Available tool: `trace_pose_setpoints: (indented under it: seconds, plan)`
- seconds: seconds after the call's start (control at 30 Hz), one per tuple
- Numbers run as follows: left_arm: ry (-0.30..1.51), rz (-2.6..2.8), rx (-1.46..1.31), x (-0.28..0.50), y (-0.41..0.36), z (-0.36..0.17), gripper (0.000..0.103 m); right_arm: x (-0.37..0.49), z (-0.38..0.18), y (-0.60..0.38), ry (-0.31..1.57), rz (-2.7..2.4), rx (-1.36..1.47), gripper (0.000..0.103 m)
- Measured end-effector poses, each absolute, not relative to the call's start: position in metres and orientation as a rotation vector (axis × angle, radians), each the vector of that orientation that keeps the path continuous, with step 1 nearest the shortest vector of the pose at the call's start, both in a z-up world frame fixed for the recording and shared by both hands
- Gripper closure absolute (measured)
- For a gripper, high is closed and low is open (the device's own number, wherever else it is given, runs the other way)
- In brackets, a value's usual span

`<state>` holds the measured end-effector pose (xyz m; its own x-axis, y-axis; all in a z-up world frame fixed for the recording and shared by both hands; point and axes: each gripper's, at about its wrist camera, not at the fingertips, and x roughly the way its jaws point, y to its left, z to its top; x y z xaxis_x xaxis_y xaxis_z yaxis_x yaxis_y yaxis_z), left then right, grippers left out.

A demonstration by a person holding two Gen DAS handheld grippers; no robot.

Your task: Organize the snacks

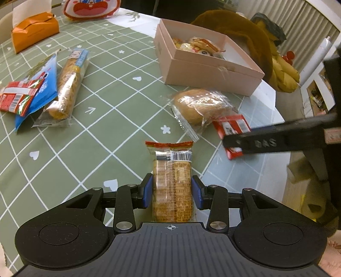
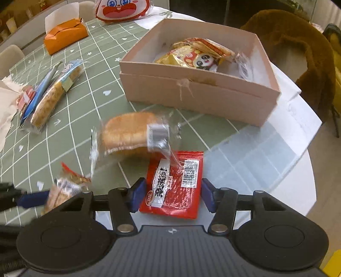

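Left wrist view: left tongs (image 1: 172,192) clamp cracker pack (image 1: 172,181) lengthwise, pointing ahead; right tongs (image 2: 170,195) straddle red packet (image 2: 173,187).

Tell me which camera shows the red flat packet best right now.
Right wrist view: the red packet lies face-up between the right gripper's open fingers, label and barcode readable. In the left wrist view the right gripper's finger covers much of it.

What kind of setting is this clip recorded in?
Probably a home dining area: a round table with a green patterned tablecloth, an orange tissue box, a brown coat over a chair, and curtains behind.
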<state>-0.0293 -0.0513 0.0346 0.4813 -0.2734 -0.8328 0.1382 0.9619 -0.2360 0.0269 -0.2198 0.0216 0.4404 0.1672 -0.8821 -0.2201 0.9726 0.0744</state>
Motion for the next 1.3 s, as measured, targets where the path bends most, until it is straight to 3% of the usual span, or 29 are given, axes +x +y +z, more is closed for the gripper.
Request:
trace_pose_setpoints:
  seconds: [0.23,0.4,0.47,0.53,0.6,0.83,0.93,1.13,1.3]
  plan:
    - [1.044,-0.24,-0.14,-0.028,-0.052,0.035,0.059,0.013,0.021,-0.232,1.072,0.23,-0.078,0.047]
    - [1.041,-0.235,-0.146,-0.028,-0.052,0.035,0.059,0.015,0.019,-0.237,1.073,0.21,-0.048,0.031]
    - [1.042,-0.234,-0.149,-0.028,-0.052,0.035,0.059,0.015,0.018,-0.235,1.072,0.196,-0.048,0.031]
    - [1.044,-0.233,-0.152,-0.028,-0.051,0.035,0.059,0.013,0.019,-0.233,1.069,0.188,-0.062,0.033]
    - [1.044,-0.23,-0.156,-0.028,-0.051,0.035,0.059,0.01,0.021,-0.232,1.067,0.2,-0.073,0.044]
    - [1.047,-0.197,-0.146,-0.029,-0.055,0.036,0.061,0.003,0.031,-0.247,1.079,0.222,-0.02,0.051]
    - [1.043,-0.194,-0.22,-0.025,-0.049,0.048,0.064,0.002,0.057,-0.262,1.02,0.234,0.013,0.052]
    - [0.711,-0.296,-0.245,0.009,-0.046,0.152,0.064,0.018,0.161,-0.296,0.758,0.23,0.049,0.052]
    - [0.635,-0.346,-0.241,0.078,-0.066,0.189,0.063,0.059,0.23,-0.315,0.604,0.201,0.084,0.052]
